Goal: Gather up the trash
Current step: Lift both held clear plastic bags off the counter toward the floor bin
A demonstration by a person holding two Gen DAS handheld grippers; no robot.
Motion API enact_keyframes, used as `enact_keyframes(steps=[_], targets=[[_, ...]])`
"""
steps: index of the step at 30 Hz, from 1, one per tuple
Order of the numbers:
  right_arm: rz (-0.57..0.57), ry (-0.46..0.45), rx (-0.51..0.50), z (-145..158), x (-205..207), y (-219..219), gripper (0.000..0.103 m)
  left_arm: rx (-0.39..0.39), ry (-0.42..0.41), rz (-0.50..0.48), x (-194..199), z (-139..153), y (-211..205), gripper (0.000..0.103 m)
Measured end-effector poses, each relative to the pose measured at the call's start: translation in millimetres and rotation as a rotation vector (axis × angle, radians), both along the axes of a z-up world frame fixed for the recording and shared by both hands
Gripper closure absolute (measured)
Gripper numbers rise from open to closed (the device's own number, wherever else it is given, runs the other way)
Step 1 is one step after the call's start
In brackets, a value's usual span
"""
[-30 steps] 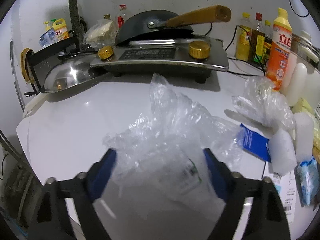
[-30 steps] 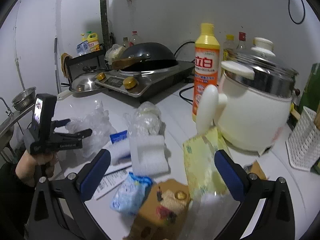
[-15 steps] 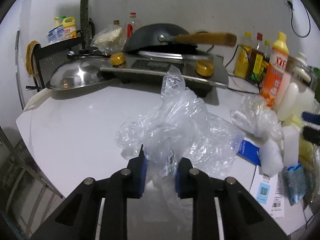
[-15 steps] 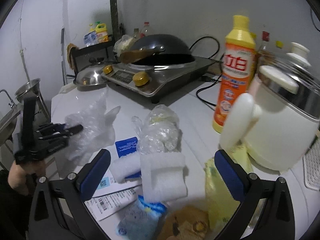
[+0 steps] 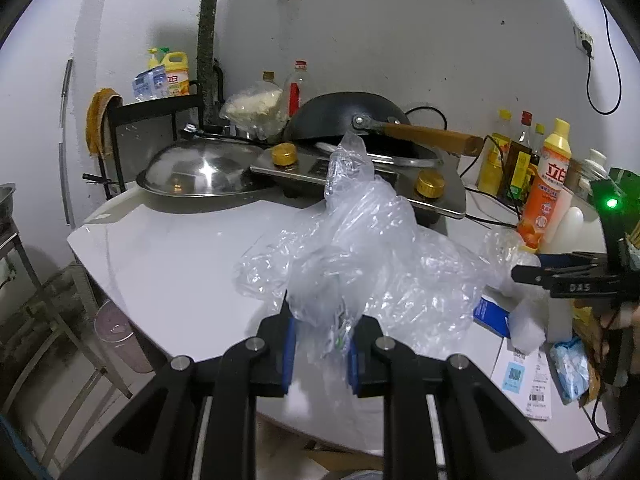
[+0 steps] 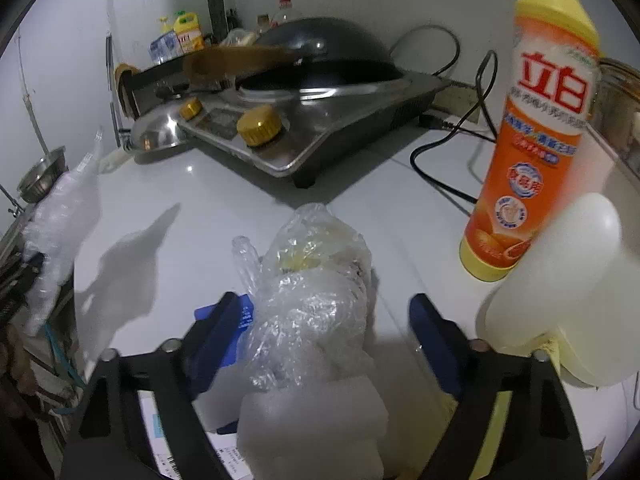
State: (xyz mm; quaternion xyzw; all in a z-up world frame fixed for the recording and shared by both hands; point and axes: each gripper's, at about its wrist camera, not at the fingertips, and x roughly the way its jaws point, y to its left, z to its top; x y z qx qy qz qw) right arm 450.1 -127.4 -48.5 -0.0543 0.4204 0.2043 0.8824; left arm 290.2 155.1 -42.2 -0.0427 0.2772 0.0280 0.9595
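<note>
My left gripper [image 5: 322, 344] is shut on a large crumpled clear plastic bag [image 5: 360, 256] and holds it lifted above the white counter [image 5: 168, 256]; the bag also shows at the left edge of the right wrist view [image 6: 60, 220]. My right gripper [image 6: 324, 320] is open, its jaws either side of a smaller clear plastic bag [image 6: 316, 280] that lies on the counter. White foam blocks [image 6: 316, 424] lie just in front of it. A blue card [image 5: 490, 312], paper receipts [image 5: 520, 376] and a light blue wrapper [image 5: 570, 368] lie at the right.
A stove with a black wok [image 5: 352, 128] stands at the back, a steel lid [image 5: 200, 172] to its left. An orange detergent bottle [image 6: 536, 128], a white kettle [image 6: 560, 300], cables and more bottles [image 5: 512, 156] crowd the right side.
My left gripper shut on the large plastic bag and lifted it off the counter. My right gripper moved forward and down over the smaller plastic bag.
</note>
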Motion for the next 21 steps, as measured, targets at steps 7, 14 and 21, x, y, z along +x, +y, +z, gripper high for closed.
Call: enact_keyframes(steps=[7, 14, 21], targets=[[0.060, 0.018, -0.040, -9.5, -0.8, 15.3, 0.033, -0.017, -0.005, 0.013, -20.5, 2.7, 11.0, 0.084], [0.098, -0.061, -0.071, 1.1, -10.8, 26.6, 0.056, -0.013, -0.017, 0.025, -39.7, 9.7, 11.4, 0.084], [0.085, -0.157, -0.037, 37.3, -27.8, 19.8, 0.056, -0.011, -0.024, 0.009, -55.2, 17.4, 1.1, 0.084]])
